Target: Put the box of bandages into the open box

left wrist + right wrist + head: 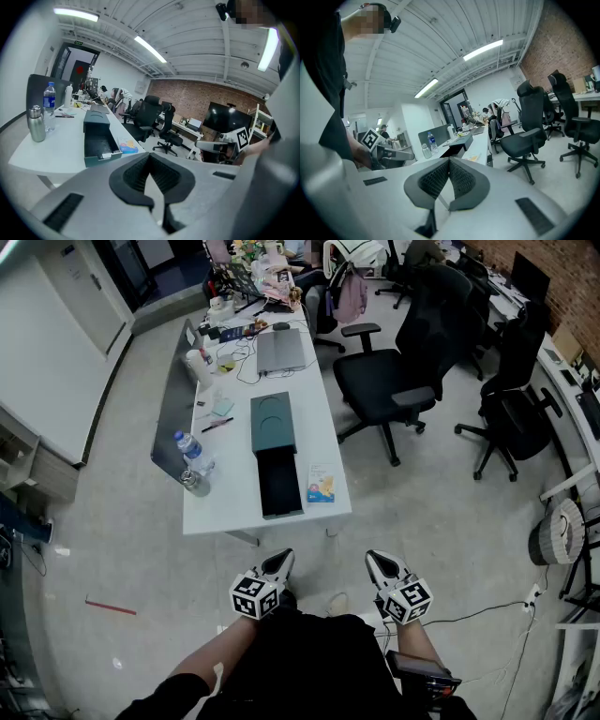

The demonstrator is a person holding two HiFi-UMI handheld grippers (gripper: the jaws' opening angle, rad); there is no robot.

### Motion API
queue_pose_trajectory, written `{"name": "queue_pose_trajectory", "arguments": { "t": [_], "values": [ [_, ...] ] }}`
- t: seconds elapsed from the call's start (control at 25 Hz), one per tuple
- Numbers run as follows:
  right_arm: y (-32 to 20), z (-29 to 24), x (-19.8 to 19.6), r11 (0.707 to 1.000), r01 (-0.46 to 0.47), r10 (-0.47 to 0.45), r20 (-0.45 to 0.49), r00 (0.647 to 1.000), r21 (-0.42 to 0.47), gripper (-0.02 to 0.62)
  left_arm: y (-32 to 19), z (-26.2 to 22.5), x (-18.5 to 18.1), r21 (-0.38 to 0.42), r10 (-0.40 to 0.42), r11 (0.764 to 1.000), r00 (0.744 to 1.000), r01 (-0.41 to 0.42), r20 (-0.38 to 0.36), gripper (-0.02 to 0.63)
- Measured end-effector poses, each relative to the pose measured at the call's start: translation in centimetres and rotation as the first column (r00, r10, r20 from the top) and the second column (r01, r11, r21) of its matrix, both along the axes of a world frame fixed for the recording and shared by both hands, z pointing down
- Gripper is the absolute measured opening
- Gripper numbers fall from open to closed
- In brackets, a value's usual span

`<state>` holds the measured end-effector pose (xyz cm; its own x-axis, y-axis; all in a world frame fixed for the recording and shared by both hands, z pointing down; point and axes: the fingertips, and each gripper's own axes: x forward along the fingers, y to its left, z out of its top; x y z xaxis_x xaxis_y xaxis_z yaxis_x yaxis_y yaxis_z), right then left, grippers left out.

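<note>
Two grippers in the head view, both low in frame over the floor, well apart from the white surface (234,498). Left gripper (281,559) and right gripper (375,560) each carry a black-and-white marker cube.

On the surface: dark teal open box (278,482), its tray slid out toward the near edge. The box of bandages (321,483) lies flat just beside the tray's right side; it is white and blue with an orange patch, print too small to read. At the left edge stand a water bottle (190,452) with a blue label and a steel flask (194,484). A laptop (280,351) is further back, with a black office chair (394,371) to the right.

Left gripper view: left gripper (150,159) jaws closed together, nothing between them. Open box (98,140), box of bandages (127,147), water bottle (48,105) and steel flask (36,124) lie ahead.

Right gripper view: right gripper (449,162) jaws likewise closed, empty. Open box (457,143) and office chair (529,136) are beyond.
</note>
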<state>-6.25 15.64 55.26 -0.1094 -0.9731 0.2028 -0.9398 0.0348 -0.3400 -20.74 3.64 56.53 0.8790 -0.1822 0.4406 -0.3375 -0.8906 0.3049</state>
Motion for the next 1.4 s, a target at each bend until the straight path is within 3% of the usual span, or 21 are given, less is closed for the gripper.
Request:
{"name": "queue_pose_trajectory", "arguments": {
  "t": [0.24,0.64,1.04,1.4],
  "values": [
    [3.0,-0.1,0.7,1.0,0.008,-0.009,0.004,1.0,0.018,0.026,3.8,-0.4,1.1,0.014,0.027,1.0,0.999,-0.027,0.017,0.008],
    [5.0,-0.9,1.4,0.998,-0.014,0.014,0.004,1.0,0.06,0.026,5.3,-0.9,2.6,0.036,0.047,0.998,0.998,-0.049,0.047,0.008],
    [5.5,-0.2,2.8,0.996,-0.074,0.071,0.059,0.996,0.048,0.026,4.1,-0.9,4.7,0.075,0.081,0.993,0.993,-0.087,0.082,0.008],
    [2.8,0.4,4.7,0.997,-0.072,0.072,0.049,0.996,-0.005,0.026,1.2,1.0,7.1,0.051,0.04,0.998,0.994,-0.045,0.1,0.008]
  ]
}}
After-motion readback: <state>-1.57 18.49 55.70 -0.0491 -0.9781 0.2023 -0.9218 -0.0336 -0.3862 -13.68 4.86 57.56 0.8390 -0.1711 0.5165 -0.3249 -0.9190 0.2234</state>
